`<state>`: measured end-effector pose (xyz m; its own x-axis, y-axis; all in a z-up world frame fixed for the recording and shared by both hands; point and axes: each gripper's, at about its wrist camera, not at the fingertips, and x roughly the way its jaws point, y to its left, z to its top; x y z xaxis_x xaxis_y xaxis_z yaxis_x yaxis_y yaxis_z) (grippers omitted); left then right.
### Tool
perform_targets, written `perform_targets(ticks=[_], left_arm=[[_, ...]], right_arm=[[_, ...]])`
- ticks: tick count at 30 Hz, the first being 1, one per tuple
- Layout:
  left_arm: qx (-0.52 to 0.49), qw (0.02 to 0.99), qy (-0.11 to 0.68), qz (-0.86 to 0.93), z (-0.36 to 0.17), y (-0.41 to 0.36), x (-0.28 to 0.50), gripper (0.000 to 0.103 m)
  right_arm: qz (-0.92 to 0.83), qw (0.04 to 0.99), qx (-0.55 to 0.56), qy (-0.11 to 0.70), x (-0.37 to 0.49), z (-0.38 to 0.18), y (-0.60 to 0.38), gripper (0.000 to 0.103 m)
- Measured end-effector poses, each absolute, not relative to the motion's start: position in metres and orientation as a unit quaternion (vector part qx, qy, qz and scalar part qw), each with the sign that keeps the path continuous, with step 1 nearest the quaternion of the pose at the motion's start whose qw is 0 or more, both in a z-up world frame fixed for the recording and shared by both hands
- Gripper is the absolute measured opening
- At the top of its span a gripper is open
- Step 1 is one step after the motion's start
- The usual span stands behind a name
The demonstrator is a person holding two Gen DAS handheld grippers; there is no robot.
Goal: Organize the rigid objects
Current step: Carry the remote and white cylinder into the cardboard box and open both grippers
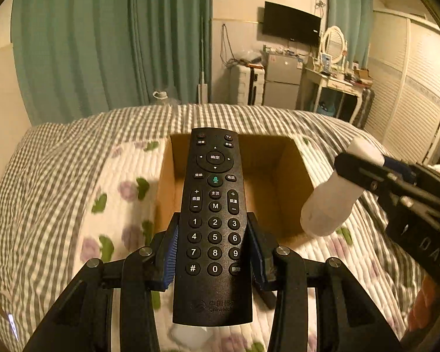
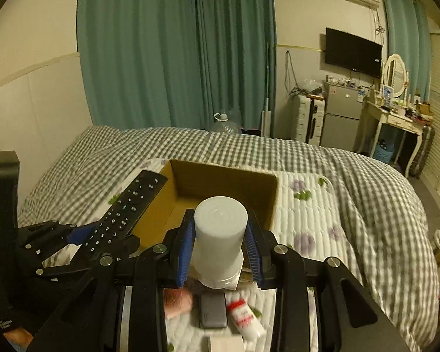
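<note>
— What stood past the bed?
— Green curtains [image 2: 176, 50], a dark television [image 2: 353, 52] on the wall, a grey fridge [image 2: 341, 117], and a white dressing table [image 2: 396, 117] with an oval mirror [image 2: 394, 72].

The remote control [image 1: 213, 228] is matt black plastic with a finely textured face and slightly glossy rubbery buttons. The white bottle [image 2: 220, 234] looks like smooth, satin plastic, and the cardboard box [image 1: 293, 176] is plain brown matt card. The quilt [image 1: 123, 176] is stitched, puffy cloth.
</note>
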<state>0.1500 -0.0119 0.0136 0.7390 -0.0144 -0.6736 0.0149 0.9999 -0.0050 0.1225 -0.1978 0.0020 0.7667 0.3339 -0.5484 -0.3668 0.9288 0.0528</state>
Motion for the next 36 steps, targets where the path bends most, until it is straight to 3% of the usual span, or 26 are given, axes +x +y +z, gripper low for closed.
perform_targets(ticks=[13,23,24,25,27,32,36], left_arm=[[0.001,0.922,0.386,0.005,-0.045,-0.004,0.226,0.042],[0.003,0.912,0.410,0.014,-0.067,0.002,0.235,0.043],[0.002,0.913,0.408,0.012,-0.066,0.002,0.234,0.044],[0.002,0.915,0.403,0.010,-0.063,0.001,0.231,0.048],[0.005,0.918,0.396,0.010,-0.054,-0.001,0.223,0.059],[0.012,0.927,0.375,0.011,-0.022,-0.003,0.198,0.071],[0.008,0.933,0.361,0.015,0.000,0.000,0.167,0.073]], right_arm=[[0.188,0.923,-0.044,0.332,0.201,-0.054,-0.173,0.032],[0.182,0.924,-0.019,0.335,0.220,-0.076,-0.178,0.032],[0.186,0.924,-0.010,0.335,0.219,-0.075,-0.180,0.035],[0.187,0.924,0.000,0.335,0.218,-0.072,-0.182,0.049],[0.176,0.929,0.007,0.325,0.213,-0.063,-0.189,0.061],[0.157,0.937,-0.002,0.313,0.192,-0.038,-0.201,0.062],[0.139,0.944,-0.010,0.300,0.160,-0.011,-0.210,0.072]])
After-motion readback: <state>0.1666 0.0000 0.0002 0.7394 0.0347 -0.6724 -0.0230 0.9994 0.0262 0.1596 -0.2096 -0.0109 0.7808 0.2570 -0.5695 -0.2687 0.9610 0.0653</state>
